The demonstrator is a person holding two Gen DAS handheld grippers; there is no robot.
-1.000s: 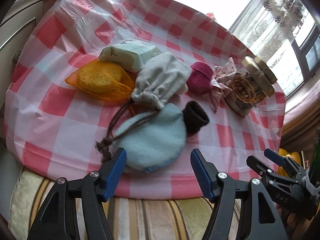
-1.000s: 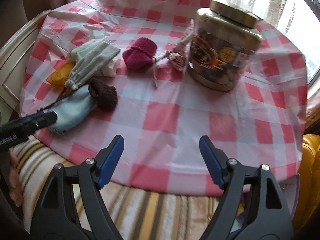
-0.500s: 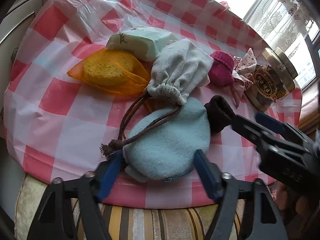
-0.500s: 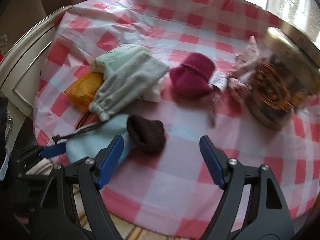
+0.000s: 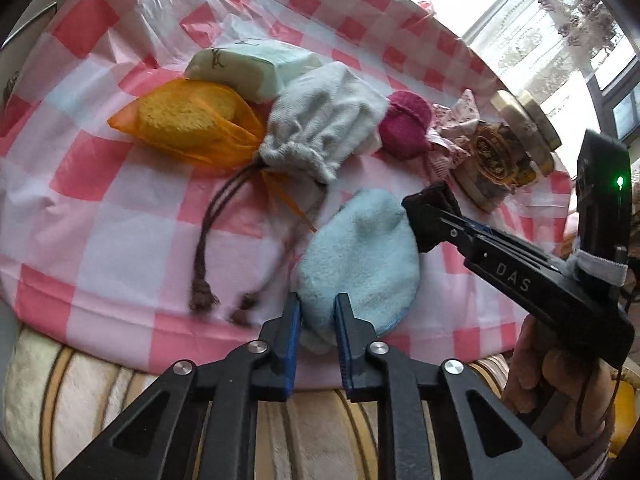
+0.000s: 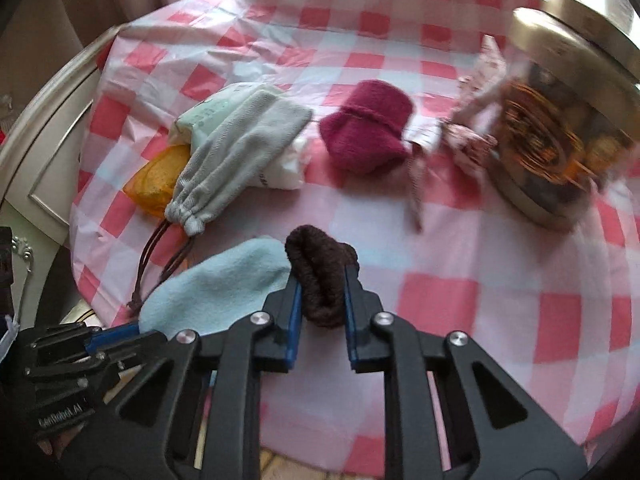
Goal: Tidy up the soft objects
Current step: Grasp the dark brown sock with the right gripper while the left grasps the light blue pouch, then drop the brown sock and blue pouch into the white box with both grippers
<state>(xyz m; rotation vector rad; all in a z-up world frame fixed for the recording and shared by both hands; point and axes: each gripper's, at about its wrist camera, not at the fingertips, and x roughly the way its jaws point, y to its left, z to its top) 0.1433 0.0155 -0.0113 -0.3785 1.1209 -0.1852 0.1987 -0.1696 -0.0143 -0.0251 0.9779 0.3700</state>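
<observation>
A light blue fleece pouch (image 5: 360, 248) lies near the front edge of the checked table. My left gripper (image 5: 317, 312) is shut on its near edge. The pouch also shows in the right wrist view (image 6: 216, 284). My right gripper (image 6: 320, 292) is shut on the dark brown knitted cuff (image 6: 320, 268) at the pouch's other end; from the left wrist view the cuff (image 5: 432, 220) sits in the right gripper's tips. A grey drawstring bag (image 5: 320, 132), an orange mesh bag with a yellow sponge (image 5: 188, 120), a pale green pack (image 5: 256, 68) and a magenta knitted piece (image 5: 404, 124) lie behind.
A glass jar with a gold lid (image 5: 508, 152) stands at the right, with a floral fabric piece (image 5: 452, 128) beside it. The red and white checked tablecloth (image 5: 100, 208) covers a round table. A striped cushion (image 5: 80, 380) lies below the front edge.
Both grippers have moved in and closed: the left onto the blue pouch's near edge, the right onto the brown cuff. The grey bag's cords have shifted.
</observation>
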